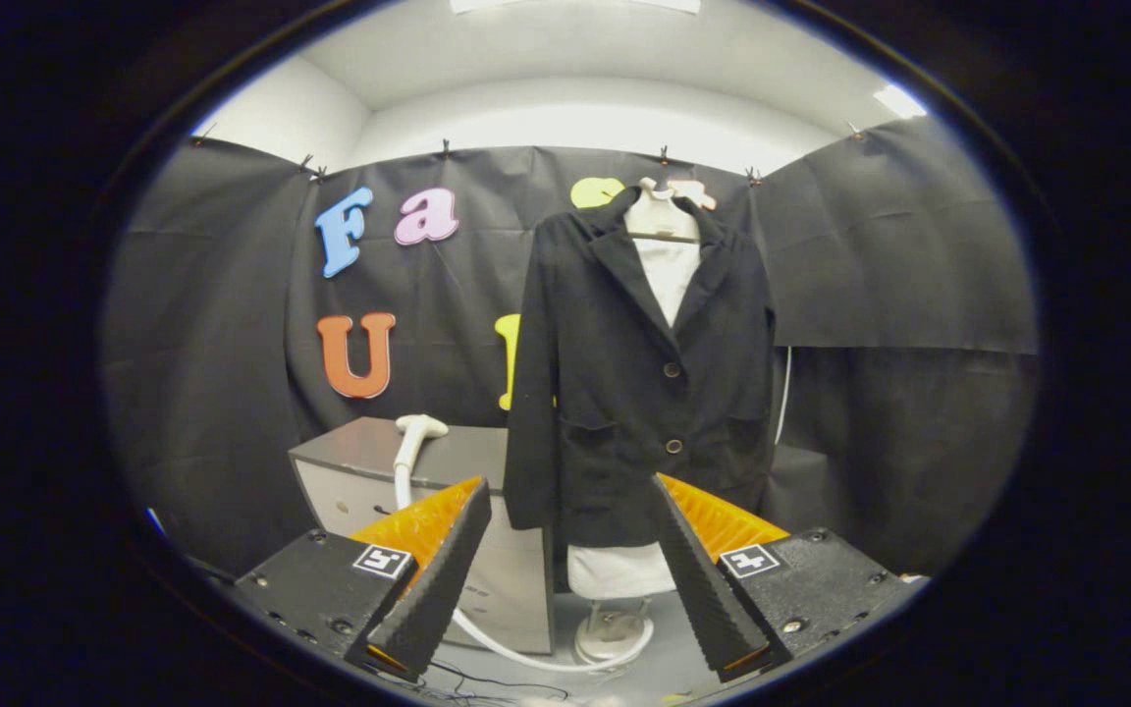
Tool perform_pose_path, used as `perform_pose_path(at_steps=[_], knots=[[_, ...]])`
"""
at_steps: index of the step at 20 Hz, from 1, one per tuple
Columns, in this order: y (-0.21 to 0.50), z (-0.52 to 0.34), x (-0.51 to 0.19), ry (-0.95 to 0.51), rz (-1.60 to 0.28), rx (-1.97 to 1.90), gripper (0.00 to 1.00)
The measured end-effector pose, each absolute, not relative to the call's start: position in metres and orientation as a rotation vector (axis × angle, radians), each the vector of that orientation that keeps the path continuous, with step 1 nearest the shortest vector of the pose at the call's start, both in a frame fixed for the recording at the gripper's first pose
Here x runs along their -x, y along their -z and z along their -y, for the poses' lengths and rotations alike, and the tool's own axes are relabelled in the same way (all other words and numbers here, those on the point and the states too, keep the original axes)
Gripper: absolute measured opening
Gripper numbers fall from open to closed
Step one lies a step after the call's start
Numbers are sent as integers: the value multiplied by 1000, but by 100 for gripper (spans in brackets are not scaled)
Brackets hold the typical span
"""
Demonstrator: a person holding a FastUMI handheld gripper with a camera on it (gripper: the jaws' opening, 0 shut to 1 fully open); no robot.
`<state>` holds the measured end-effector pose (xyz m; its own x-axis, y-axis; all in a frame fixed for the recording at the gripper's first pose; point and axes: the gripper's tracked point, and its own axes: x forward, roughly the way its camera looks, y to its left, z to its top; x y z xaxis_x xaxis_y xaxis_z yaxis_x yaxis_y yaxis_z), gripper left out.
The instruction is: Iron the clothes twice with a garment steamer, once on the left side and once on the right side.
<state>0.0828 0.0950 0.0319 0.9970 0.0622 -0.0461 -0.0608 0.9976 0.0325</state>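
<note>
The steamer head (pixel 420 428), white, rests on the top of a grey cabinet (pixel 369 462) near its front edge, left of the garment and beyond the left finger of the tongs (pixel 568 579). Its white hose (pixel 526 656) drops down the cabinet front and curls across the floor to the mannequin stand (pixel 613 638). The tongs are spread wide and hold nothing; neither finger touches any object. The black jacket (pixel 639 383) hangs buttoned on a white mannequin (pixel 662 260), directly ahead between and beyond the fingers, just beside the cabinet's right end. Assessed risks: the head's rounded, smooth neck may slip or rotate in the grasp; the trailing hose may snag on the cabinet corner or stand base and pull the head off line; pressing on the jacket could rock the mannequin on its single foot.
</note>
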Motion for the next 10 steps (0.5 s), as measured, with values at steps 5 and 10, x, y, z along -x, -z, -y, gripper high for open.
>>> perform_pose_path(at_steps=[5, 10], knots=[[-49, -155, -143, -145, -63, -34, 99], [-57, -228, -224, -242, -118, -49, 99]])
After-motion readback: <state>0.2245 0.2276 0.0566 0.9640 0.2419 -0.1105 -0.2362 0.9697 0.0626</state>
